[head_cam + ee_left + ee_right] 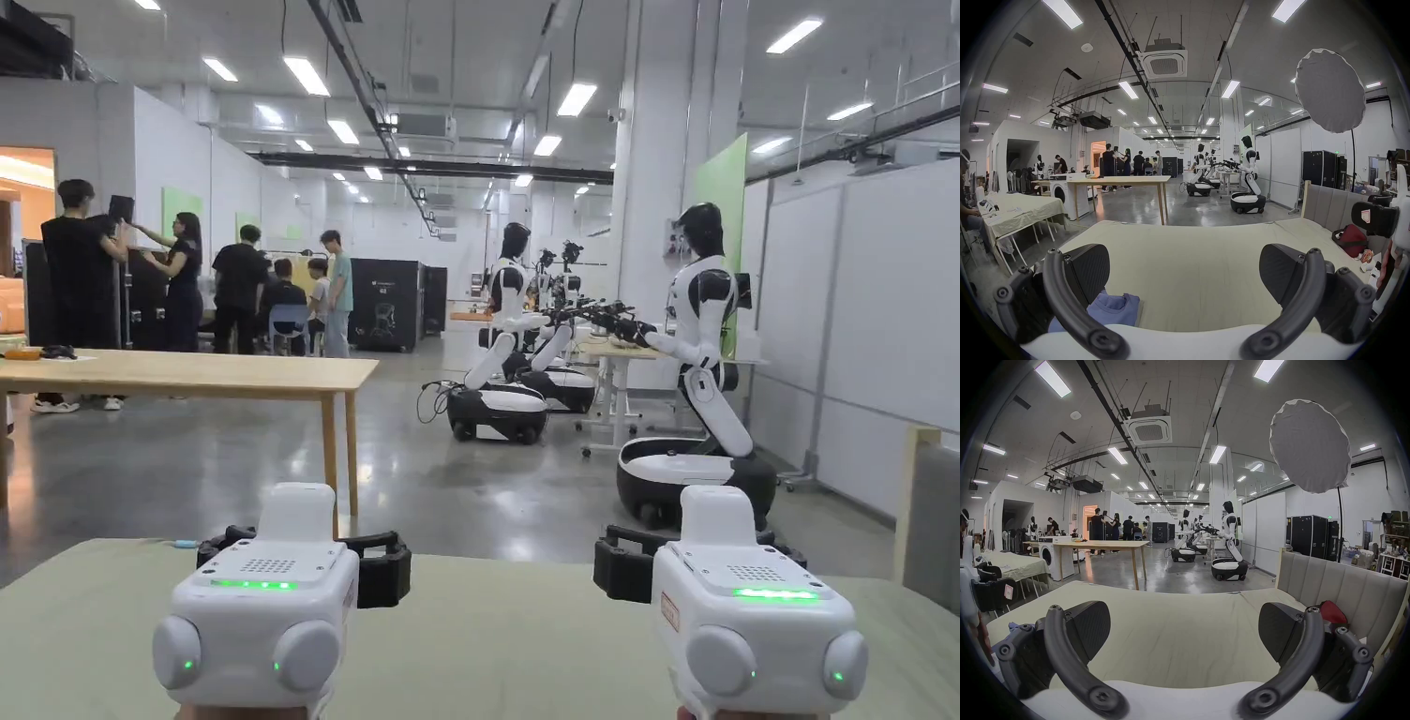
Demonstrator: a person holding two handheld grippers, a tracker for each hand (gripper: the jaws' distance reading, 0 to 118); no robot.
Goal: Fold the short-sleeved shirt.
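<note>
Left gripper view: shirt point(1115, 309) collar up

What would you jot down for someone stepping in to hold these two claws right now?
Left claw: open, empty, held level above the bed.
Right claw: open, empty, also above the bed.
Shirt: blue, lying on the bed sheet just below the left claw's left jaw; how neatly it lies is hard to tell.
Red bag: against the headboard, off to the right.
Done: nothing shows as folded yet.
Left: lower both claws, take hold of the shirt, fold it.
</note>
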